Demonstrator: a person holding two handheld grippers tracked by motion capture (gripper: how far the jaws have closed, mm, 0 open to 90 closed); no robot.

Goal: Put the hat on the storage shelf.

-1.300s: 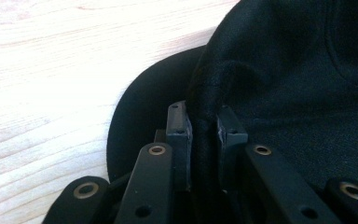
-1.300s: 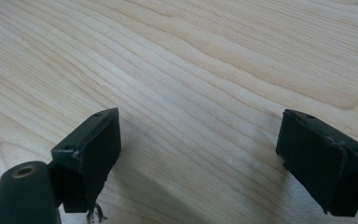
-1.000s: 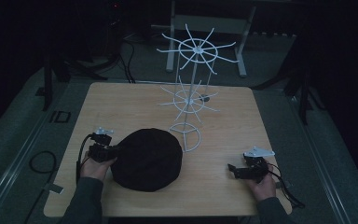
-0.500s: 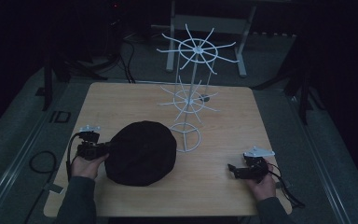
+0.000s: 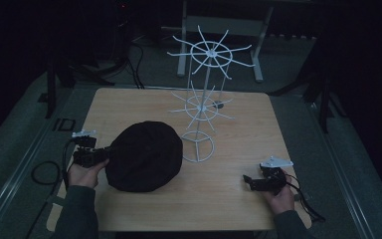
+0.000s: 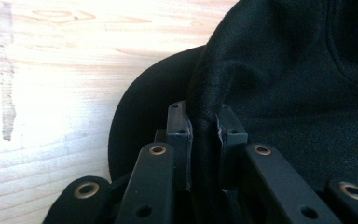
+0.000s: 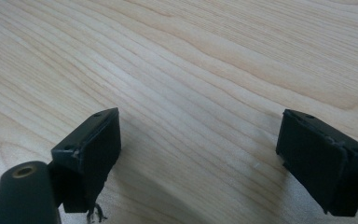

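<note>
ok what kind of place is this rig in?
Probably a lab or recording studio, not a home: a bare wooden table lit in a dark room, cables on grey floor, a white wire rack beside a black hat pinched in the left gripper.

High view dim and underexposed; surroundings beyond table (image 5: pixel 238 199) lost in near-black, tabletop lit dully from above. Black hat (image 5: pixel 144 157) rendered as flat dark mass, no fabric detail resolved. Left gripper view much brighter: wood left of hat (image 6: pixel 298 84) blown out to glare, grain washed away; nearest jaw parts soft. Right gripper view evenly lit, grain sharp, soft shadows cast under jaws, bottom corners blurred.
</note>
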